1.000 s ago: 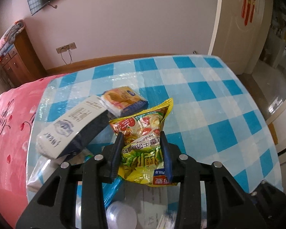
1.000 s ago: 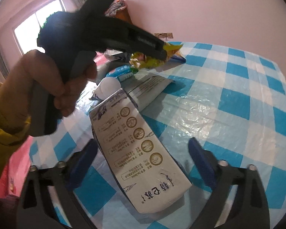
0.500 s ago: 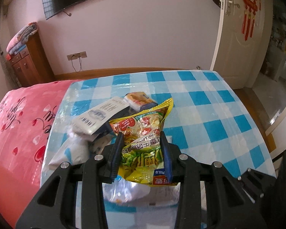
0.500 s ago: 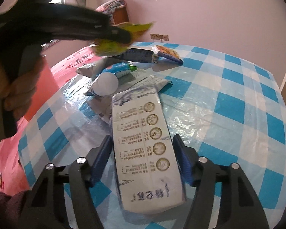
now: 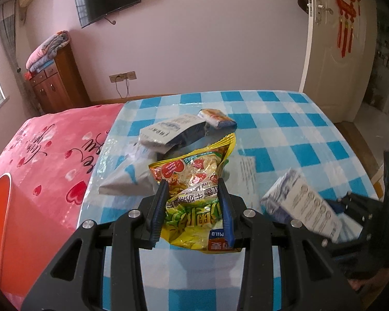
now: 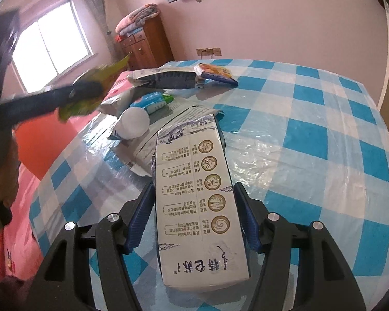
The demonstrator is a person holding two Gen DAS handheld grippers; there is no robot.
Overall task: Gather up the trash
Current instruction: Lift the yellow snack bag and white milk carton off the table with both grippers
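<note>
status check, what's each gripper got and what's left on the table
Left gripper shut on snack bag, lifted. Right gripper jaws just closed on milk carton. Second carton, wrappers remain on table.

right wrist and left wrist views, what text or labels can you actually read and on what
"MILD": on the blue corner of the yellow snack bag held in the left gripper.
"特仑苏": large characters, upside down, on the end of the white milk carton between the right gripper's fingers.
Small print beside the carton's five round emblems: too small to read.
Grey carton on the table: lettering blurred.
</note>
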